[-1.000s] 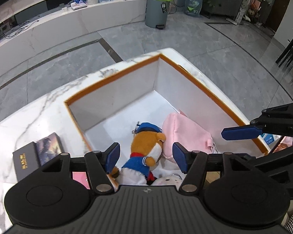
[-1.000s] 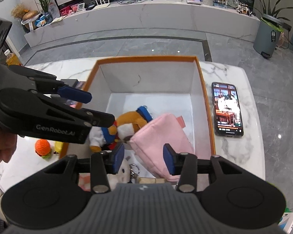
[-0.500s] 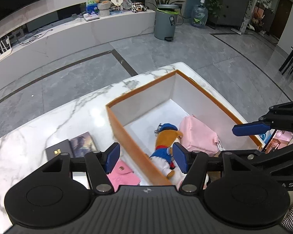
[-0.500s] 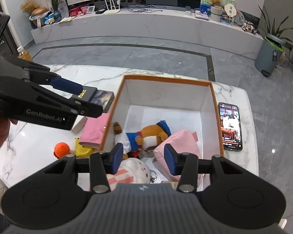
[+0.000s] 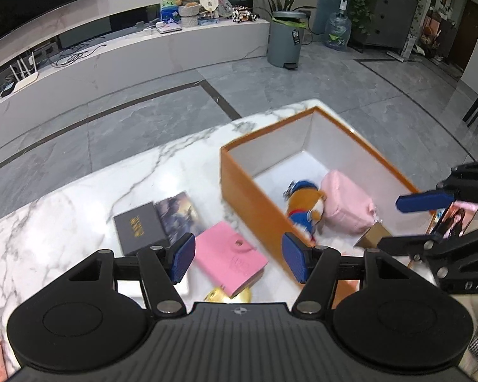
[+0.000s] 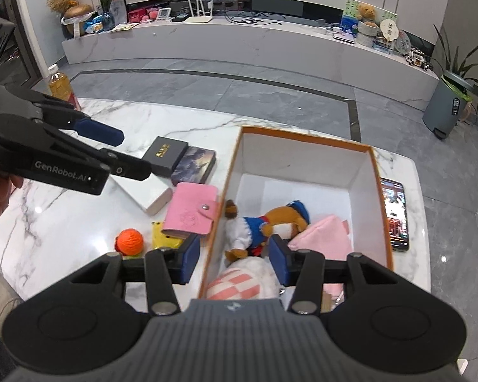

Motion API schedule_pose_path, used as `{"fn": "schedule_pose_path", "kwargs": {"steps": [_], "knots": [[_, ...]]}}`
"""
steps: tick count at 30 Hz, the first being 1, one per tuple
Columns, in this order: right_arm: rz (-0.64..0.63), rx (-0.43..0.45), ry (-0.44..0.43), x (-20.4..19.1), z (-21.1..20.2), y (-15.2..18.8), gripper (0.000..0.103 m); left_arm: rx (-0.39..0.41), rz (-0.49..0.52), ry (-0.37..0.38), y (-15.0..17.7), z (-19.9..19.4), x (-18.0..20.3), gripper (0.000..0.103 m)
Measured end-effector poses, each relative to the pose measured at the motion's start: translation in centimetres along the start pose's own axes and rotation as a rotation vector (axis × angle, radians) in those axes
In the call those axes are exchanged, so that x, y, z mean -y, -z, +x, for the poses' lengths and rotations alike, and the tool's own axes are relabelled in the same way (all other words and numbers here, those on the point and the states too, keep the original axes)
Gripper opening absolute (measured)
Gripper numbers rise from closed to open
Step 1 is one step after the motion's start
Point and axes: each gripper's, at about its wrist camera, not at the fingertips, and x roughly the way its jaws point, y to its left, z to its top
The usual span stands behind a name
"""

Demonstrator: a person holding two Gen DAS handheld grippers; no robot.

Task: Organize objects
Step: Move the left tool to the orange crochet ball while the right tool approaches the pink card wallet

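Pulling up and away from the box point(image 6: 302, 146), both grippers came out empty: left gripper point(image 5: 239, 256) half-open, right gripper point(image 6: 232, 262) opening. Bear point(image 6: 264, 222) & pouch point(image 6: 322, 235) stayed inside; wallet point(image 6: 191, 213), frame centre-left, prob next.

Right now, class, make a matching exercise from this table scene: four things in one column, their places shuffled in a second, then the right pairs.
Things:
1. plush bear
2. phone
3. pink wallet
4. orange ball

Places:
A. table, right of the box
B. inside the orange box
C. table, left of the wallet
D. table, against the box's left wall

Pairs: 1-B, 2-A, 3-D, 4-C
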Motion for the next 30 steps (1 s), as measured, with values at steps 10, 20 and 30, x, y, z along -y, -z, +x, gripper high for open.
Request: {"fn": "schedule_pose_path", "kwargs": {"steps": [10, 20, 30], "knots": [[-0.014, -0.021, -0.061, -3.8, 1.9, 0.9, 0.052, -0.083, 0.020, -0.031, 5.7, 1.5, -3.0, 0.072], [-0.024, -0.059, -0.086, -6.5, 4.7, 2.3, 0.053, -0.118, 0.047, 0.010, 9.9, 4.3, -3.1, 0.072], [-0.009, -0.081, -0.079, -7.0, 7.4, 1.8, 0.053, -0.165, 0.079, 0.025, 11.0, 7.5, -2.1, 0.072]]}}
